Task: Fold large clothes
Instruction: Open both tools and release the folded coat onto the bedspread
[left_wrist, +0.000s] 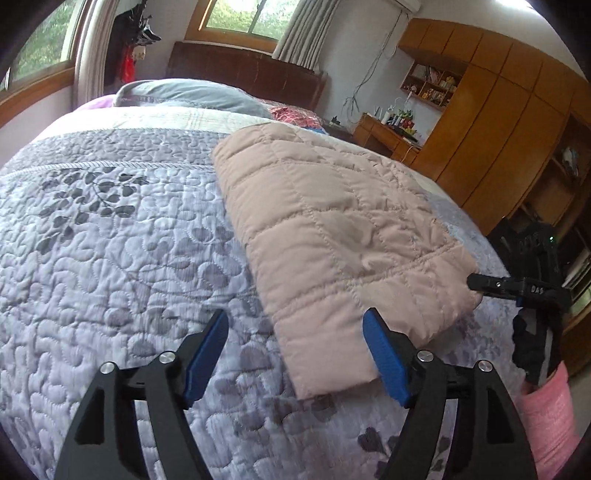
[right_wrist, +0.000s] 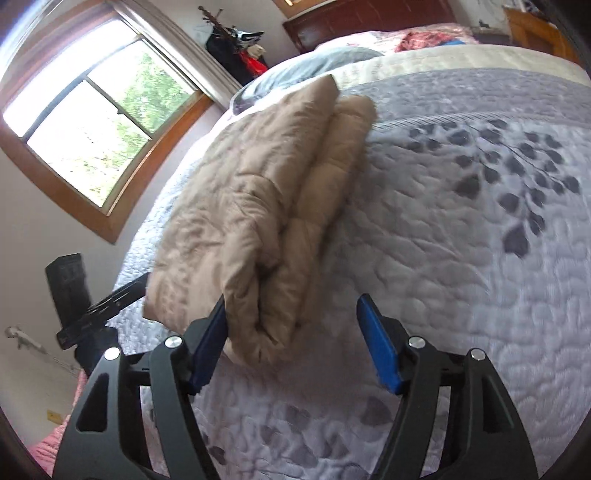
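Folded beige quilted coat (left_wrist: 343, 229) on bedspread (left_wrist: 129, 240), near bed's edge. Left gripper (left_wrist: 295, 354) spread, empty. Right gripper (right_wrist: 291, 343) spread at coat's fold; coat's underside hidden.

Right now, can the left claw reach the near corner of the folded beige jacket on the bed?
Probably yes. The left claw is open, the jacket corner lies just ahead by its right finger, and nothing blocks the way.

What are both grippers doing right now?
Left gripper: open, holding nothing, beside the jacket.
Right gripper: open, holding nothing, at the jacket's edge.
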